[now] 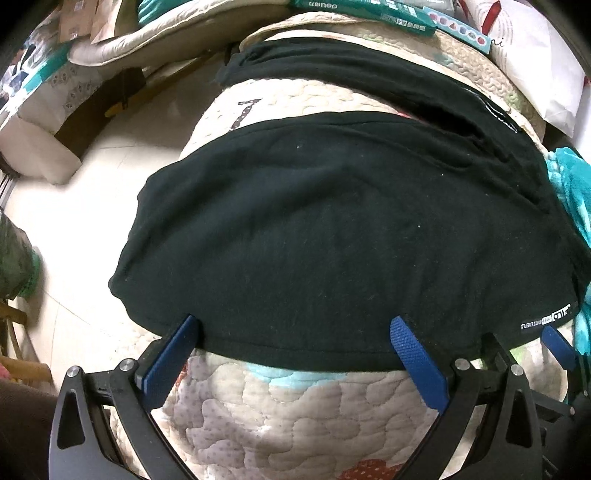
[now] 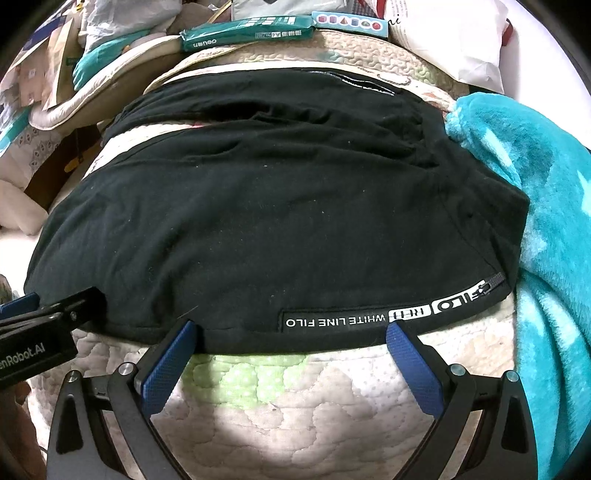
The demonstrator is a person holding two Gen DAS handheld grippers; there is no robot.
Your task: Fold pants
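Observation:
Black pants [image 1: 332, 229] lie spread flat on a quilted bed cover, with a white-lettered label near the right hem [image 2: 354, 319]. My left gripper [image 1: 295, 326] is open, its blue fingertips [image 1: 186, 328] resting at the near edge of the pants. My right gripper [image 2: 291, 332] is open too, its fingertips [image 2: 397, 338] at the same near edge, just below the label. The pants fill the right wrist view [image 2: 277, 206]. The left gripper's body shows at the left of the right wrist view [image 2: 44, 325].
The quilted cover [image 1: 295, 413] extends toward me. A teal fleece blanket [image 2: 546, 221] lies on the right. Green boxes [image 2: 251, 31] and a white bag [image 2: 450, 40] sit at the far side. Pale floor [image 1: 92, 206] and clutter lie left.

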